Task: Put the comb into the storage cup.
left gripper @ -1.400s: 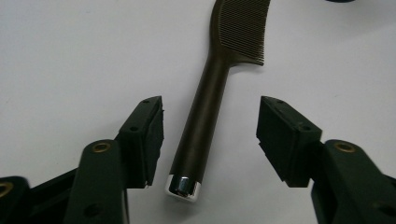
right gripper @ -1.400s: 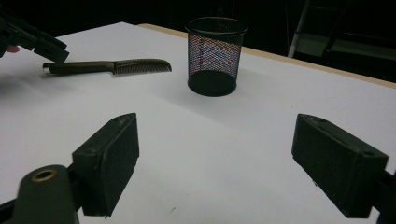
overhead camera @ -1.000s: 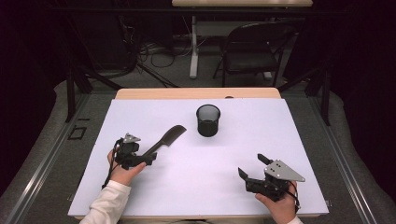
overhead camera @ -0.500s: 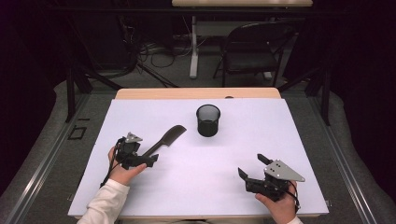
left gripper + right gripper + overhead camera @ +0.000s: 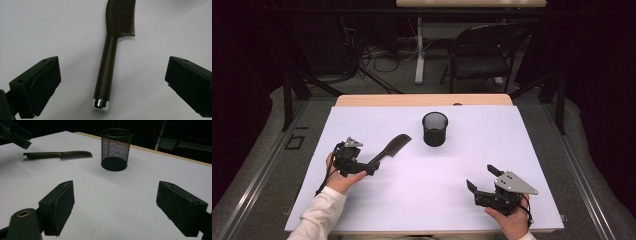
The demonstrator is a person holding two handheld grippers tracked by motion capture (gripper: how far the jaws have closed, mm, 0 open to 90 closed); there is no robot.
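L gripper (image 5: 110,82) jaws just opened wide, clear of the matte dark comb (image 5: 110,50) w/ chrome end cap lying flat between them; R gripper (image 5: 122,210) open, empty, round mesh cup (image 5: 116,149) ahead.

Comb (image 5: 110,50) tip cut off (top edge); both sleeves cropped below.

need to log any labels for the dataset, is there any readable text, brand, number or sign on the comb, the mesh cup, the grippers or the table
None: no text, brand, number or sign can be read.
The comb has a plain dark handle with a blank silver end cap.
The mesh pen cup carries no label.
The left gripper, right gripper and white table are unmarked.
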